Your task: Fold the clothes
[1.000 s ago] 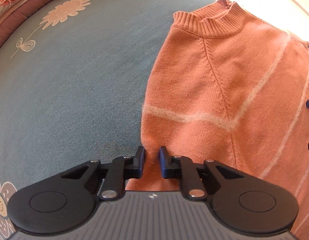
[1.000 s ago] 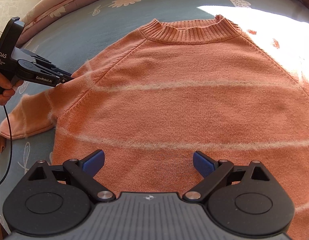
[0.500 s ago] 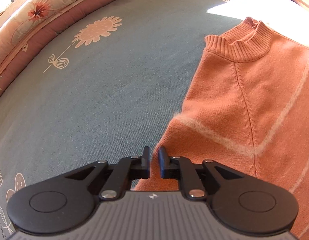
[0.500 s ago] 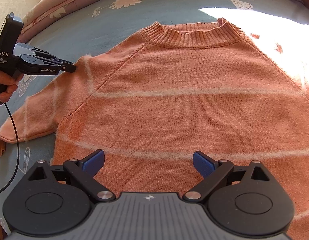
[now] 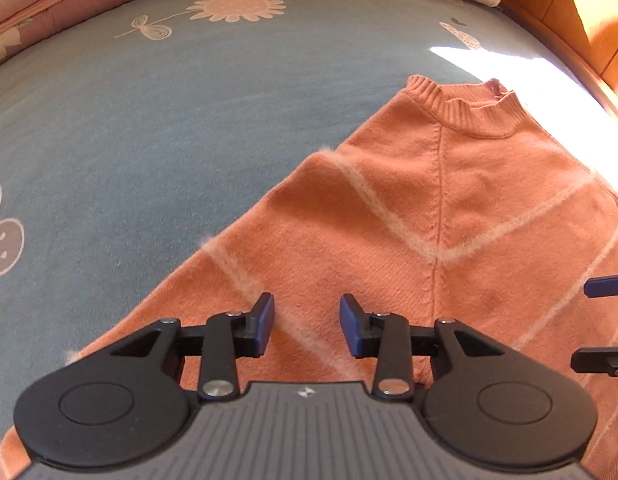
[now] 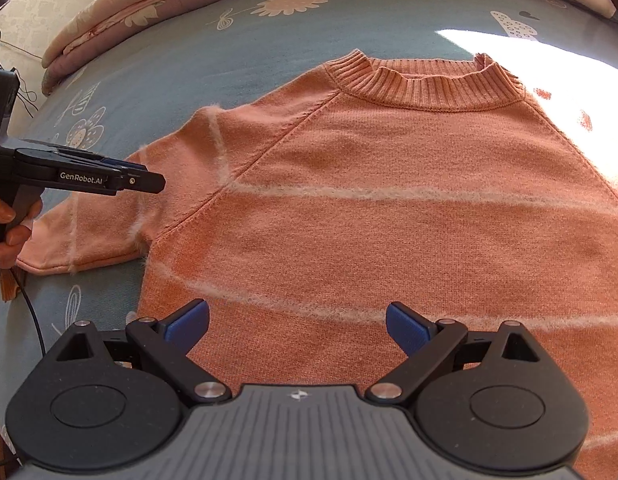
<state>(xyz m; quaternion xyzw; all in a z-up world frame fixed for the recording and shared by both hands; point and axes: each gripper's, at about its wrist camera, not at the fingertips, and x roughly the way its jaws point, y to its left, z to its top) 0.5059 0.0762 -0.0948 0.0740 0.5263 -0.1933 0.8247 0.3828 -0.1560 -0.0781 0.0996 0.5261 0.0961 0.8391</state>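
At nine o'clock in the right wrist view, a person's hand grips the handle of the left gripper, which reaches over the sweater's sleeve. Its fingers have just been opening and now stand partly spread above the sleeve, with no fabric pinched between them. The orange sweater with thin pale stripes lies flat on the blue flowered bedspread, filling the centre, its ribbed collar at twelve o'clock and the sleeve stretching toward eight o'clock. A pink quilt edges the bed at eleven o'clock. The right gripper hovers over the lower body of the sweater at six o'clock, fingers spread wide, holding nothing. Sunlight falls at two o'clock.
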